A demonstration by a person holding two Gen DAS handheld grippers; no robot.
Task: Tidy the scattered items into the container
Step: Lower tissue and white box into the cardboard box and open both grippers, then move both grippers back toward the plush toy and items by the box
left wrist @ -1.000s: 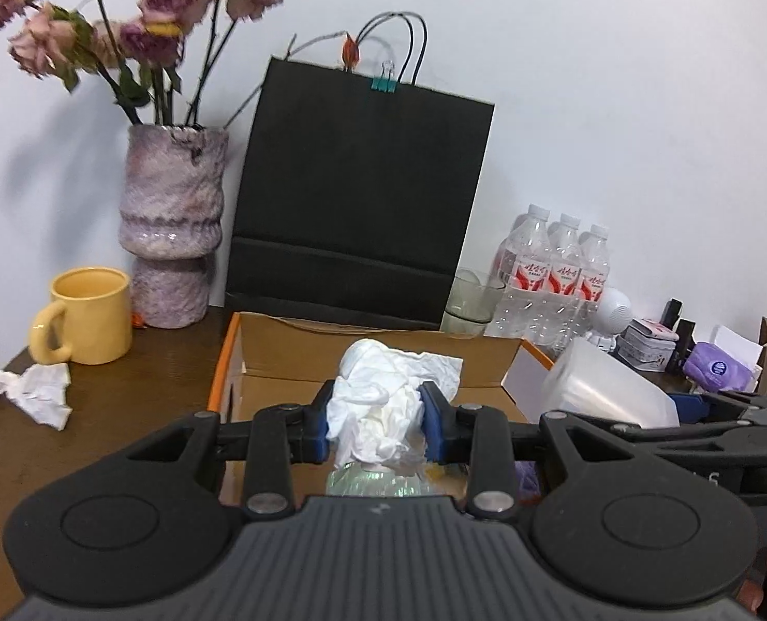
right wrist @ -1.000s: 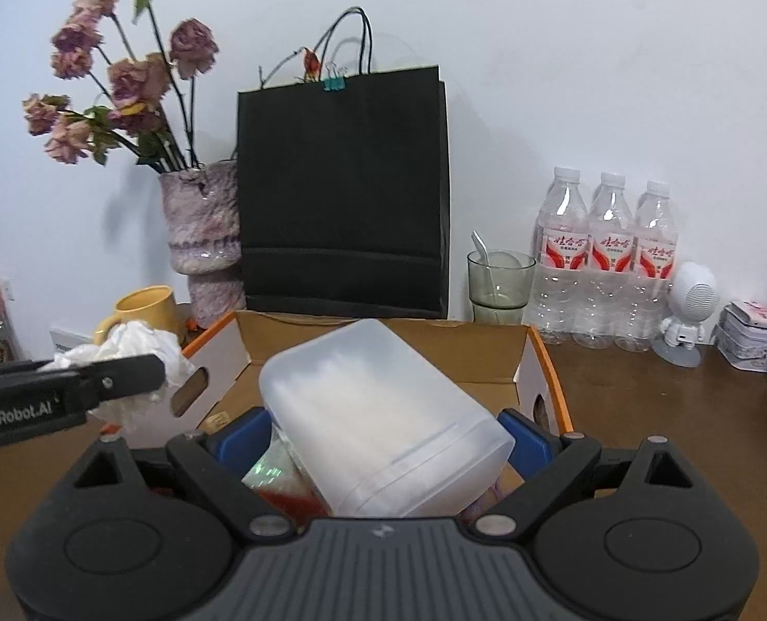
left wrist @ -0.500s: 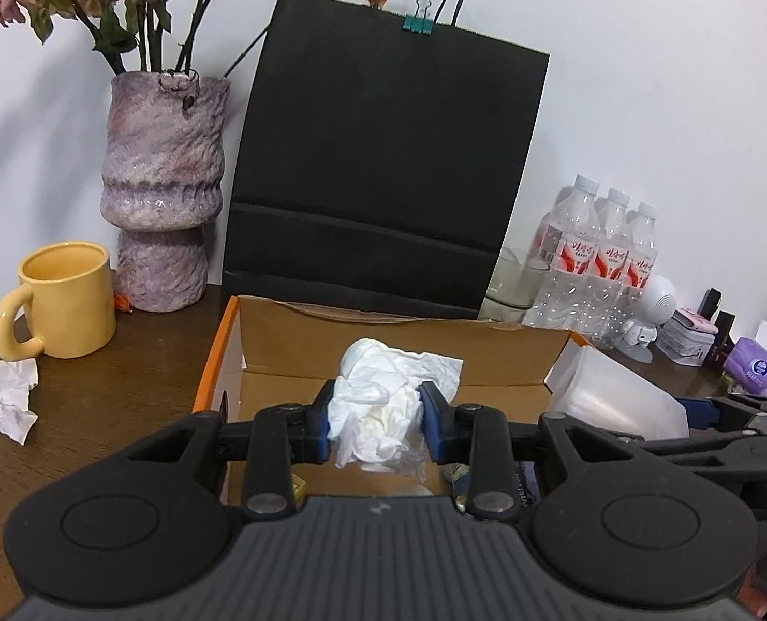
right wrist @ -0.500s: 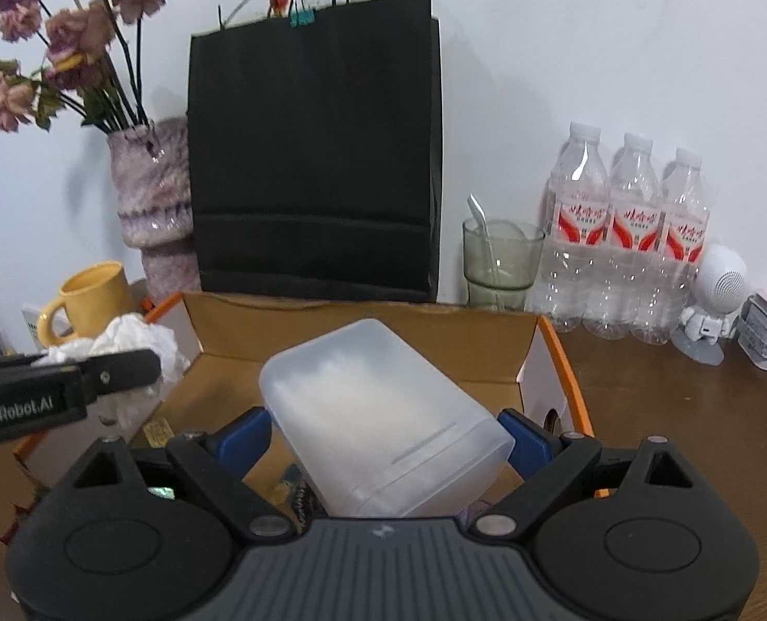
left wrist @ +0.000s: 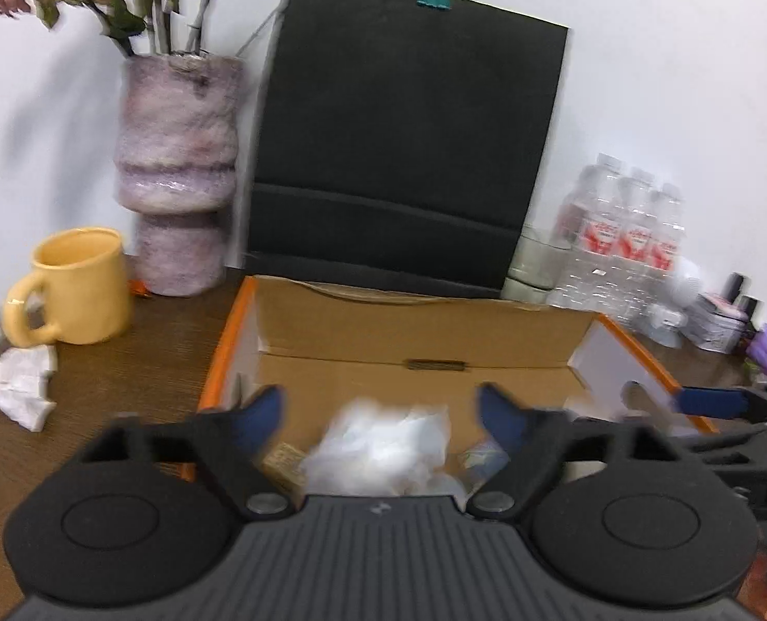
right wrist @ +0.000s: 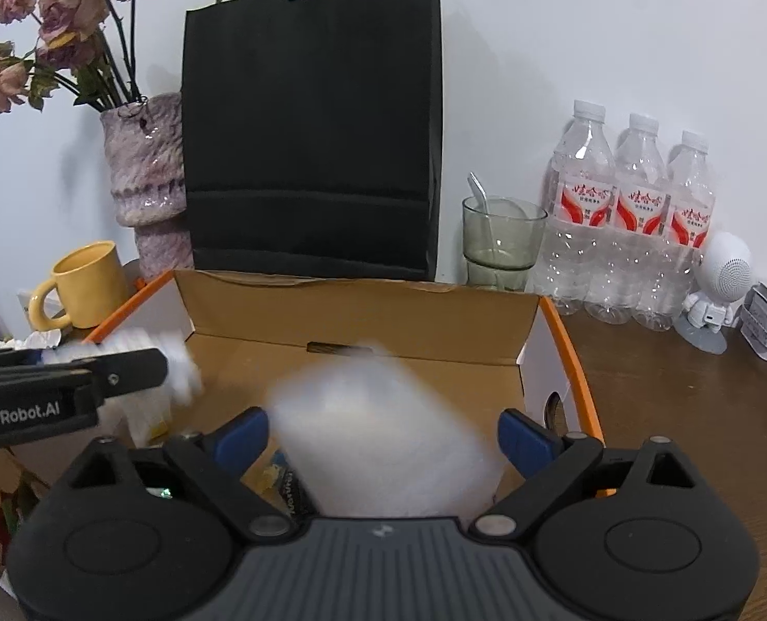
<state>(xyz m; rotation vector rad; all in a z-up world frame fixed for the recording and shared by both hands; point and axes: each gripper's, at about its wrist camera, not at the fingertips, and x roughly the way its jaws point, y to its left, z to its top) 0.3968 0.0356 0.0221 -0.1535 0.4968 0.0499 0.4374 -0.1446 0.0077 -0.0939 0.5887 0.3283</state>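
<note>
An open cardboard box (left wrist: 425, 334) with orange edges sits on the brown table; it also shows in the right wrist view (right wrist: 363, 321). My left gripper (left wrist: 381, 409) is open over the box, and the crumpled white tissue (left wrist: 383, 447) is blurred, loose between and below the fingers. My right gripper (right wrist: 383, 432) is open over the box, and the frosted plastic container (right wrist: 383, 440) is blurred between the fingers, not touching them. A second crumpled tissue (left wrist: 18, 385) lies on the table left of the box.
A yellow mug (left wrist: 73, 284), a purple vase (left wrist: 176, 171) with dried roses, and a black paper bag (left wrist: 399, 145) stand behind the box. A glass with a spoon (right wrist: 500, 240), water bottles (right wrist: 632, 222), a white figure (right wrist: 714, 295) and tins stand at the right.
Both grippers have opened. The tissue has dropped out of the left gripper and the plastic container has dropped out of the right one, both falling into the box.
</note>
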